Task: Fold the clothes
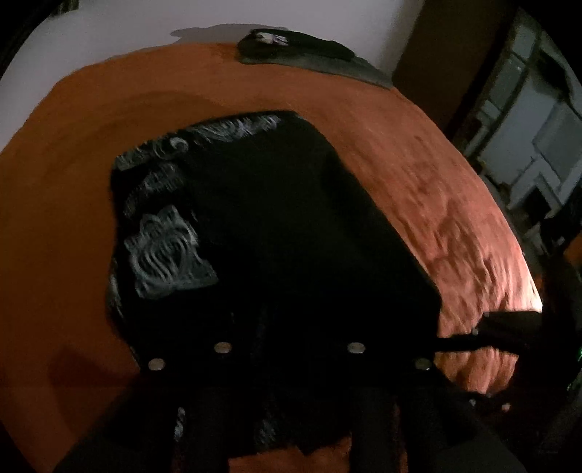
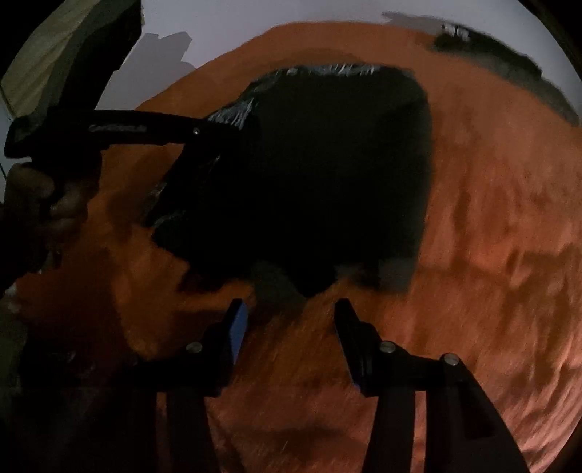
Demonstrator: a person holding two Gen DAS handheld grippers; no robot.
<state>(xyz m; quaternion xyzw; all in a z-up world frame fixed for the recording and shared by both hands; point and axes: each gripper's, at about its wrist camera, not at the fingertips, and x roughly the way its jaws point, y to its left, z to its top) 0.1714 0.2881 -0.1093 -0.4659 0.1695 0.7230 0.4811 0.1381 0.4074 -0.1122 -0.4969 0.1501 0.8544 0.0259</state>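
The black garment (image 1: 262,225) lay partly folded in the middle of the rust-orange surface (image 1: 72,145), a soft, napped cover that looked like a bedspread or blanket. You could read its material best in the left wrist view: matte dark cloth with a pale, scratchy line print, including a flower-like motif, exposed along its left edge. In the right wrist view the same garment (image 2: 327,174) appeared as a near-featureless dark block with only a thin streak of the pale print along its far edge.

Your left gripper (image 1: 291,349) sat low over the near edge of the garment; its fingers merged with the dark cloth, so you could not tell whether its jaws were clenched or released. Only the right wrist view showed that gripper from outside (image 2: 203,138), with your left hand (image 2: 40,193) on its handle and its tip at the garment's left side.

Your right gripper (image 2: 287,309) hung just short of the garment's near edge, its jaws spread apart and grasping nothing, with blue pads visible on the fingers (image 2: 238,327).

A second dark folded item (image 1: 305,51) lay at the far edge of the cover, against a pale wall (image 1: 109,32). Both views were dim and motion-blurred.
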